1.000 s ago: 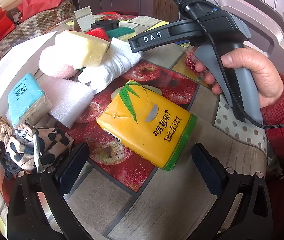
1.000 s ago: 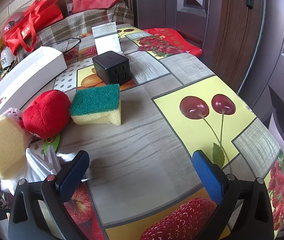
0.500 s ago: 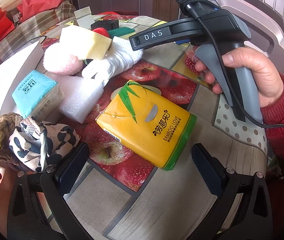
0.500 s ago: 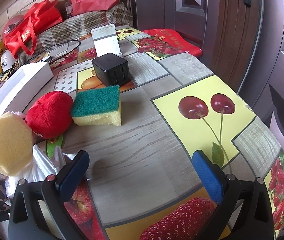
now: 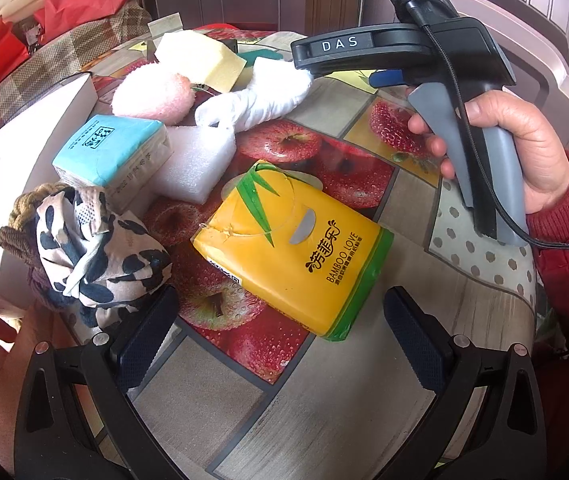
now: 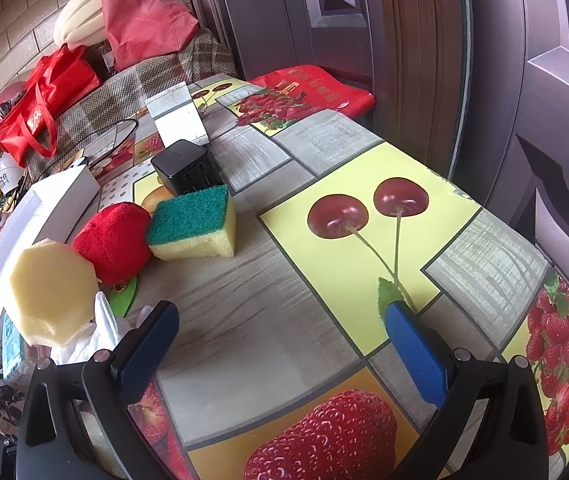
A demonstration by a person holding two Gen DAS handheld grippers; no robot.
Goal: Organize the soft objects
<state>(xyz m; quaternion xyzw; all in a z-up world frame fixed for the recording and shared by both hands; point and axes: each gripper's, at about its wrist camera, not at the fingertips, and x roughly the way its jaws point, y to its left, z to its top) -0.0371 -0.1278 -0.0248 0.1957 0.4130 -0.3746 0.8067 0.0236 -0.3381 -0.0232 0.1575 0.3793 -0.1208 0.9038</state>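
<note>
Through my left wrist camera, my left fingers (image 5: 280, 336) are spread wide and hold nothing, low over the worktop (image 5: 324, 408) with its fruit-print cloth. Just beyond them lies the yellow tissue pack (image 5: 296, 248), flat and at a slant. To its far left sits a white foam block (image 5: 198, 166), touching a blue tissue pack (image 5: 110, 152). Near left is a spotted cloth bundle (image 5: 96, 256) over a braided rope (image 5: 24, 216), by the edge of a white box (image 5: 40, 120). Farther off are a pink plush (image 5: 150, 94), a yellow sponge (image 5: 204, 58) and a white glove (image 5: 256, 98). At right, my right hand (image 5: 516, 140) grips the handle of the other tool.

Through my right wrist camera, my right fingers (image 6: 280, 344) are also parted and empty above bare cloth. On the far left a green-topped sponge (image 6: 194, 224) touches a red plush (image 6: 114, 244); a black cube (image 6: 186, 168) stands just behind the sponge.
</note>
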